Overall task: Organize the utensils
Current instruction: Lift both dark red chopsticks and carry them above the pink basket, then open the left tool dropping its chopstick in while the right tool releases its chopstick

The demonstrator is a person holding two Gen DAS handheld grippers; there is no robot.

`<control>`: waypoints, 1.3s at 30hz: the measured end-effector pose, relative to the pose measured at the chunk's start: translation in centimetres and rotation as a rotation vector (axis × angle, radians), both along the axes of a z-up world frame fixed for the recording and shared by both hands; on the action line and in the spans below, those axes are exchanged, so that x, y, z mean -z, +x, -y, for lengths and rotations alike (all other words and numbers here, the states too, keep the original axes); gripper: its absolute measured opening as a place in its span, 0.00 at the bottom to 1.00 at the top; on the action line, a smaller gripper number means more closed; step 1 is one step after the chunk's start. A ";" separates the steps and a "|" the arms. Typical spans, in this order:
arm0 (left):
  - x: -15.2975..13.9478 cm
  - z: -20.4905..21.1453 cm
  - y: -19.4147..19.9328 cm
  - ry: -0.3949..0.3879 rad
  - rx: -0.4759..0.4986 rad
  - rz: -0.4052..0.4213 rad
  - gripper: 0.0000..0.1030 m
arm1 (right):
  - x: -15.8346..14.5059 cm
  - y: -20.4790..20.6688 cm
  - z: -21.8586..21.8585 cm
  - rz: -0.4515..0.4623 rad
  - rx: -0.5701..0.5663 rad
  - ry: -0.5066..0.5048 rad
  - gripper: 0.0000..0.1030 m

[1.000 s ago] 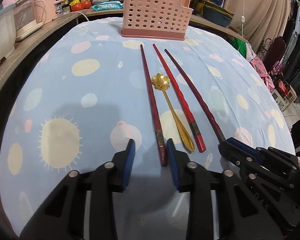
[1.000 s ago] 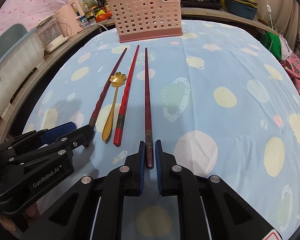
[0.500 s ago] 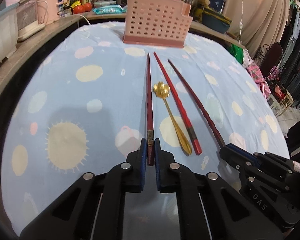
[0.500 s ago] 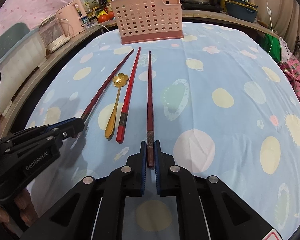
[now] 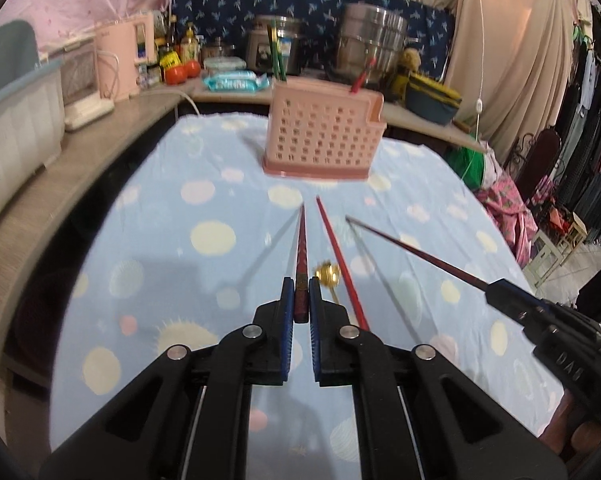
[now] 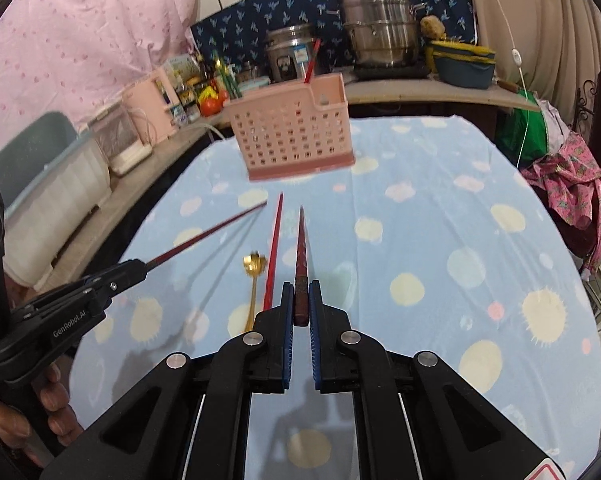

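- Each pair of tongs is closed on the thick butt end of one dark red chopstick: the left tongs (image 5: 299,304) hold the left chopstick (image 5: 301,256), the right tongs (image 6: 300,304) the right chopstick (image 6: 301,256), both lifted off the cloth with tips pointing toward the far pink basket (image 5: 322,136)
- A chopstick is light, stiff and smooth (likely lacquered, so it may slip or swing in the pads); gripped at the very end it has a long free length, so the tip could wobble; a hold a little further up the shaft would steady it
- Both are slim and tapered, with a patterned band near the butt
- Lying on the spotted blue tablecloth (image 5: 160,240), between the two lifted ones, are a brighter red chopstick (image 5: 340,264) and a gold spoon (image 6: 252,280) with a flower-shaped bowl
- The basket stands upright at the far end, already holding a few sticks
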State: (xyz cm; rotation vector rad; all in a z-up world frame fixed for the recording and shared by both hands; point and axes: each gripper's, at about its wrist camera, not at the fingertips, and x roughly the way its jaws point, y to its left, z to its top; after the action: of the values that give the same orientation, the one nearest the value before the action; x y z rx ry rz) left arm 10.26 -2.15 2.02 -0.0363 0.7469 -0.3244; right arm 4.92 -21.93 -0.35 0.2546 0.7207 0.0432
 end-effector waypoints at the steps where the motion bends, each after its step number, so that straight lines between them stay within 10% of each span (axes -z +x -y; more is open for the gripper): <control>1: -0.5 -0.1 0.1 -0.003 -0.001 0.009 0.07 | -0.6 0.1 0.3 0.011 0.005 0.008 0.07; 39: -18.8 0.9 12.9 -0.087 -0.056 0.385 0.07 | -18.3 13.2 6.4 0.371 0.110 0.045 0.07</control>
State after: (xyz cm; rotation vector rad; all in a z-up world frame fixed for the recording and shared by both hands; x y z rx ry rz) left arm 23.16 -3.10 20.86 -0.0747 0.3497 -0.2989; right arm 18.11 -28.28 17.94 0.3188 0.3363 0.0015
